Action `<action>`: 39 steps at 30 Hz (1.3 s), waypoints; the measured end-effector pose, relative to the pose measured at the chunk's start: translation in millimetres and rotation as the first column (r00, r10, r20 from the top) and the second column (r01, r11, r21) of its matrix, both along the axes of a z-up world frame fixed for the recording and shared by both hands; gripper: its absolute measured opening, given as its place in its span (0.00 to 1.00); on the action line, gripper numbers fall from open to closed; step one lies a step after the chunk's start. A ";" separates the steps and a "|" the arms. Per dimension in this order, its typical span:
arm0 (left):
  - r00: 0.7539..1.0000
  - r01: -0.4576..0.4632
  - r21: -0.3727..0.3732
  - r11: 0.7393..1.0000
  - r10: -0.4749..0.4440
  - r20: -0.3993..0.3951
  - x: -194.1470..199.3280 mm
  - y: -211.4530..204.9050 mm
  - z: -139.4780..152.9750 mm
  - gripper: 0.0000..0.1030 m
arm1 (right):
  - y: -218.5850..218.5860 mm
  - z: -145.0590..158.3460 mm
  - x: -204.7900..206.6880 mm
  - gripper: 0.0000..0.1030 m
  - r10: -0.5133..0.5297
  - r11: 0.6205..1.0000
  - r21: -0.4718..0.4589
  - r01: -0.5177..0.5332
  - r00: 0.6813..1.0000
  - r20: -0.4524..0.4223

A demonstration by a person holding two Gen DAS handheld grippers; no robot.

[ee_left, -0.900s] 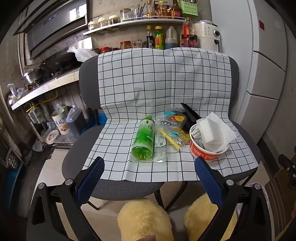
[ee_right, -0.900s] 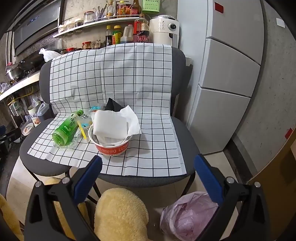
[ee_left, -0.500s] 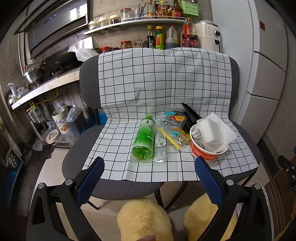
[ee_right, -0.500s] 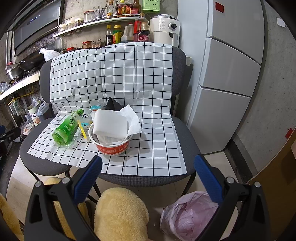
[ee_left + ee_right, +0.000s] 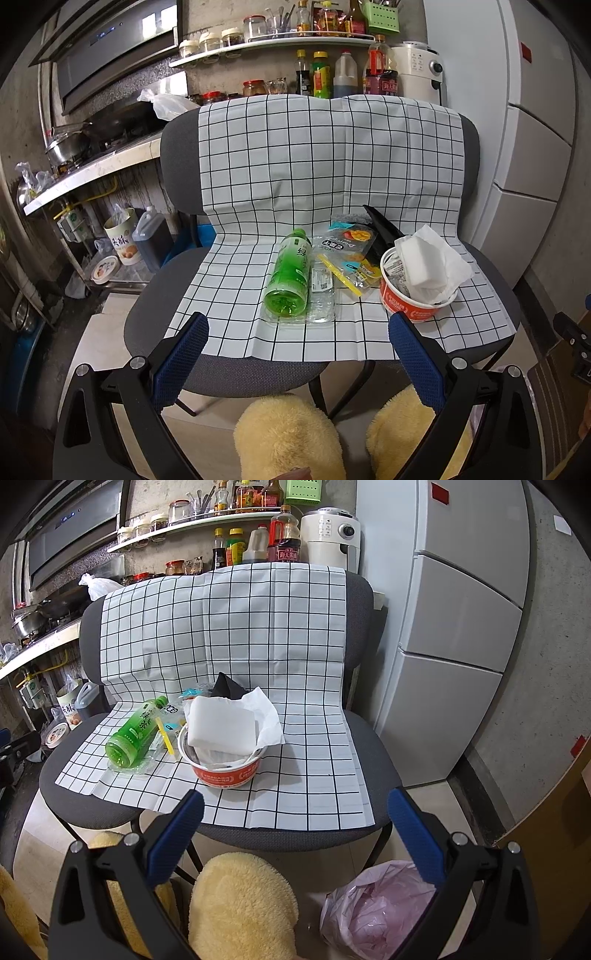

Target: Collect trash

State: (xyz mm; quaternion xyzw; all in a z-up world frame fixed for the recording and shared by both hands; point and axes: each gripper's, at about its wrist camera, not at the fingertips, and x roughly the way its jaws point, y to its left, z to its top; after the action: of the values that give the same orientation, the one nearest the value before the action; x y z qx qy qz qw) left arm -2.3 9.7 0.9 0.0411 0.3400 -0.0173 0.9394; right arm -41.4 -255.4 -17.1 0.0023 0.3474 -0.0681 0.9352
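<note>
Both tools are spread wide with nothing between the pads. The left tool (image 5: pixel 297 332) hangs off the front edge of the chair seat, angled down at the litter, and the right tool (image 5: pixel 295 810) does the same from further toward the seat's right side. No contact with anything yet, so I'd say this is the very start: lining up before the first pick.

Everything sits on a grid-pattern cloth (image 5: pixel 332 147) draped over a grey chair (image 5: pixel 177 147). Closest to the left tool is a green tea bottle (image 5: pixel 290 273) lying on its side, base toward the front edge, resting on a flattened clear plastic container (image 5: pixel 323 295). Just beside it toward the seat's middle is a mango snack wrapper (image 5: pixel 347 243) with a yellow strip (image 5: pixel 338 275) lying over it, and something black behind that I can't identify. Right of those stands a red instant-noodle cup (image 5: pixel 223 771) stuffed with white tissue (image 5: pixel 229 723).

A pink trash bag (image 5: pixel 373 908) sits on the floor below the seat's front right corner, under the right tool.

My guess for the next move: the left tool goes for the bottle across its body, and the cup would suit the right tool since it's nearest the bag. The cup may need a rim grip, as it looks wide.
</note>
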 end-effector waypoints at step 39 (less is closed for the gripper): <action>1.000 -0.009 -0.006 1.000 0.009 0.001 2.0 2.1 3.2 0.94 | -0.4 -0.5 0.6 0.94 -0.001 1.000 -0.004 0.001 1.000 0.001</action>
State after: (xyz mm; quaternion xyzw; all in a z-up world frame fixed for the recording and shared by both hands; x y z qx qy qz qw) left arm -0.3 11.8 4.1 0.0368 0.3397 -0.0141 0.9397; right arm -40.7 -255.7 -17.5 0.0009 0.3468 -0.0692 0.9354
